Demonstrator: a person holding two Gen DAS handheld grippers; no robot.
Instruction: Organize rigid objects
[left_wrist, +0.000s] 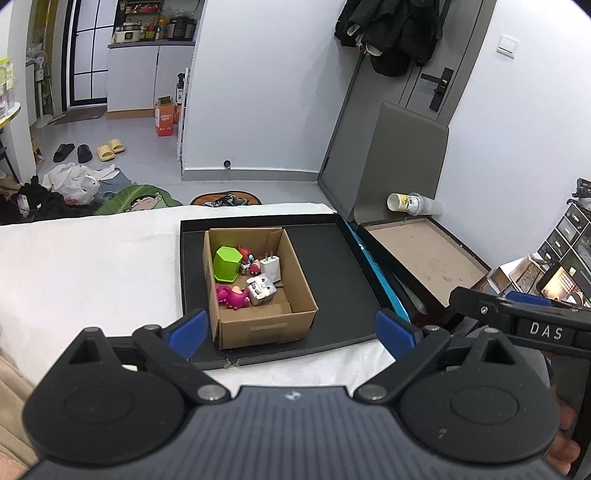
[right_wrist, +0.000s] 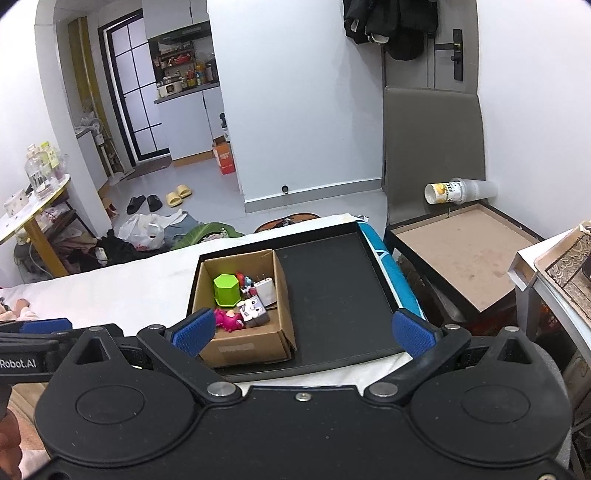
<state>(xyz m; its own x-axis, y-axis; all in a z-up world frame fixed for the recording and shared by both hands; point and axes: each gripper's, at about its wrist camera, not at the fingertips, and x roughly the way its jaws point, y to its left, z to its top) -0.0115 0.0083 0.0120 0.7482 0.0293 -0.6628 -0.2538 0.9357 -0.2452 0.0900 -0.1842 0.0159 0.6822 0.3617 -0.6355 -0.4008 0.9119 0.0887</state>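
Note:
An open cardboard box (left_wrist: 258, 321) (right_wrist: 243, 347) stands on the left part of a black tray (left_wrist: 332, 266) (right_wrist: 332, 288). In the box lie a green hexagonal cup (left_wrist: 227, 264) (right_wrist: 227, 290), a white charger plug (left_wrist: 271, 267) (right_wrist: 266, 290), a pink toy (left_wrist: 232, 297) (right_wrist: 229, 319), a grey cube toy (left_wrist: 261, 290) (right_wrist: 253, 312) and a small red figure (left_wrist: 245, 256). My left gripper (left_wrist: 291, 332) is open and empty, held back near the tray's front edge. My right gripper (right_wrist: 303, 332) is open and empty, also short of the tray.
The tray lies on a white cloth-covered surface (left_wrist: 92, 266) (right_wrist: 122, 291). A low brown side table (left_wrist: 428, 258) (right_wrist: 469, 258) with a tipped cup (left_wrist: 406, 203) (right_wrist: 450, 192) stands to the right. The right gripper's arm (left_wrist: 524, 321) shows at the left view's right edge.

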